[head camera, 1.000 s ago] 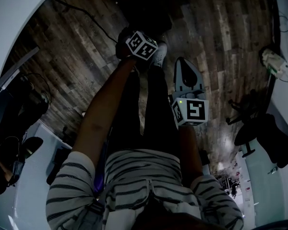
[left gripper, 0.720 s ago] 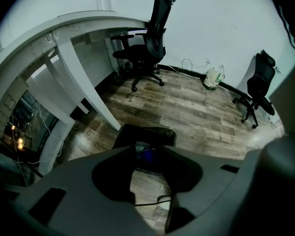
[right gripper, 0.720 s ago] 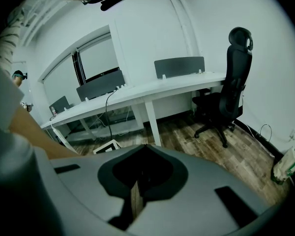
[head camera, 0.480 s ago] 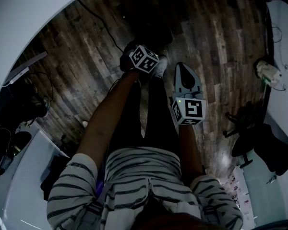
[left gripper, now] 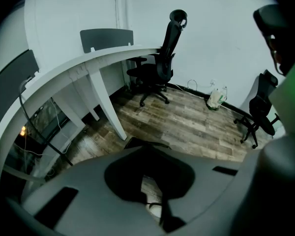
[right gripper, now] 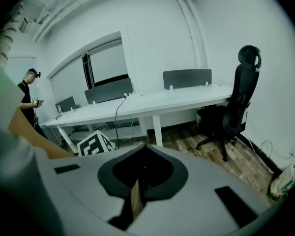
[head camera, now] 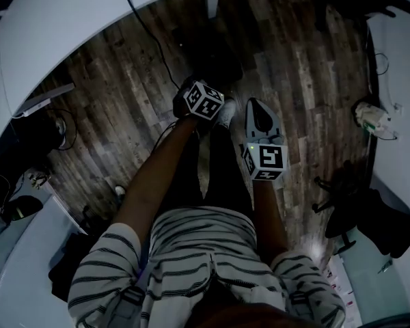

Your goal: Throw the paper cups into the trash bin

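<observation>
No paper cup and no trash bin shows in any view. In the head view both grippers hang low in front of the person's legs over the wooden floor. The left gripper [head camera: 203, 101] shows mostly its marker cube, and its jaws [left gripper: 155, 200] are together with nothing held. The right gripper [head camera: 261, 123] points forward beside it, with its cube nearer the body. Its jaws [right gripper: 137, 195] are also together, with only a thin slit of floor showing between them.
A curved white desk [head camera: 68, 33] runs along the left, with cables hanging from it. Black office chairs [left gripper: 160, 68] [right gripper: 231, 112] stand near the wall. A white bag [head camera: 372, 115] sits on the floor at the right. Another person [right gripper: 29, 97] stands far off behind the desks.
The head view has swung so that more of the white desk shows at the top left. Both grippers have stayed almost in place in front of the legs.
</observation>
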